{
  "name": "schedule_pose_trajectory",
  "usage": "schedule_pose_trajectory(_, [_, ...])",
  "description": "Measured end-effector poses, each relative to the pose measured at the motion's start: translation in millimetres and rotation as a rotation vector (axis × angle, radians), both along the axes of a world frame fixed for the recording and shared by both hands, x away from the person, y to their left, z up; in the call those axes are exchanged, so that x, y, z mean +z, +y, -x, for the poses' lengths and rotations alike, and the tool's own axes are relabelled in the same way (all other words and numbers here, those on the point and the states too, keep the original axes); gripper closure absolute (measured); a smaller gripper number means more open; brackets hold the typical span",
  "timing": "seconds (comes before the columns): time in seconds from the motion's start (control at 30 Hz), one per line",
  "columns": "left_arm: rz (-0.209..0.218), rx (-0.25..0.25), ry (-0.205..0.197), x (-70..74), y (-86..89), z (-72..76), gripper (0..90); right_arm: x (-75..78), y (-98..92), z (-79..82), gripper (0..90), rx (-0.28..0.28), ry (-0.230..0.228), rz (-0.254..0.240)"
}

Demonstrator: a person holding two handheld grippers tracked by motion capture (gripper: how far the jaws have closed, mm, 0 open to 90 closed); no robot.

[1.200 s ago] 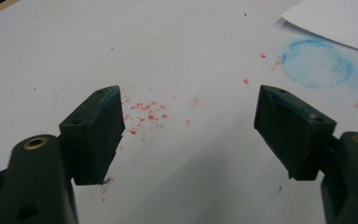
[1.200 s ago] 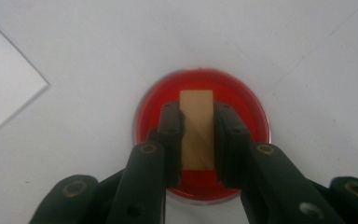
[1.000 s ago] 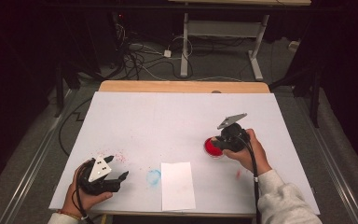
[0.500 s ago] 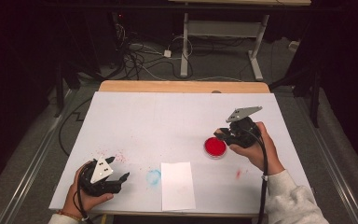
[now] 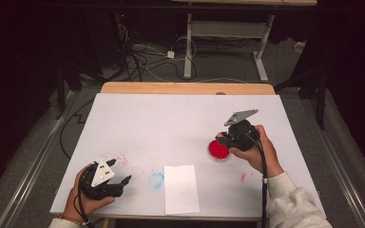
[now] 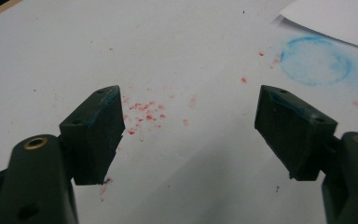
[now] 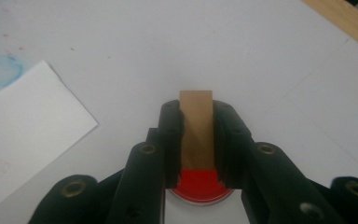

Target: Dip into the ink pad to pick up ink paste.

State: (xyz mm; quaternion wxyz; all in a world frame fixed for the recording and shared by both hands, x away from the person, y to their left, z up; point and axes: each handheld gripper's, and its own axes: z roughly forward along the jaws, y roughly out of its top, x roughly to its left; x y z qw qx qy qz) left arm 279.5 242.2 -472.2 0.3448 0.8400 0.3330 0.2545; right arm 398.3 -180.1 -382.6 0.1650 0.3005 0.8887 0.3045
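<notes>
At the left of the high view, the left claw is resting near the front-left corner of the white-covered bench, just where it was a second ago. Its jaws are standing wide apart with nothing between them. In the left gripper view, a scatter of small red ink specks is showing on the cover between those jaws, and a faint round blue ink ring is lying farther off, toward the right jaw.

Moving rightward, the blank white rectangular sheet of paper is lying flat near the front edge, just beside the blue ring, with no mark on it that can be made out.

Farther right, the round red ink pad in its shallow clear dish is sitting on the bench, and this is where the change is. Over the last second the right claw has been shifting rightward and rising off the pad, so that the red disc is now showing more fully beside it. In the right gripper view, its jaws are clamped together on a small tan wooden block stamp, held upright, its lower end directly over the red pad; whether it is touching the ink cannot be told.

Judging by this, the inking step is probably finishing, and carrying the stamp leftward to the blank sheet is likely coming next.
</notes>
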Motion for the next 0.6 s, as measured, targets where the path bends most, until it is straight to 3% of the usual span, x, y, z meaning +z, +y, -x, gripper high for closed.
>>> schedule_pose_trajectory(0.33, [-0.007, -0.008, 0.002, -0.5, -1.3, -0.5, 23.3, -40.4, 2.9, -14.5, 75.2, -0.037, 0.085, 0.068])
schedule_pose_trajectory(0.6, [-0.008, -0.010, 0.005, -0.7, -1.2, -1.3, 23.3, -59.5, 5.0, -20.7, 75.3, -0.039, 0.141, 0.103])
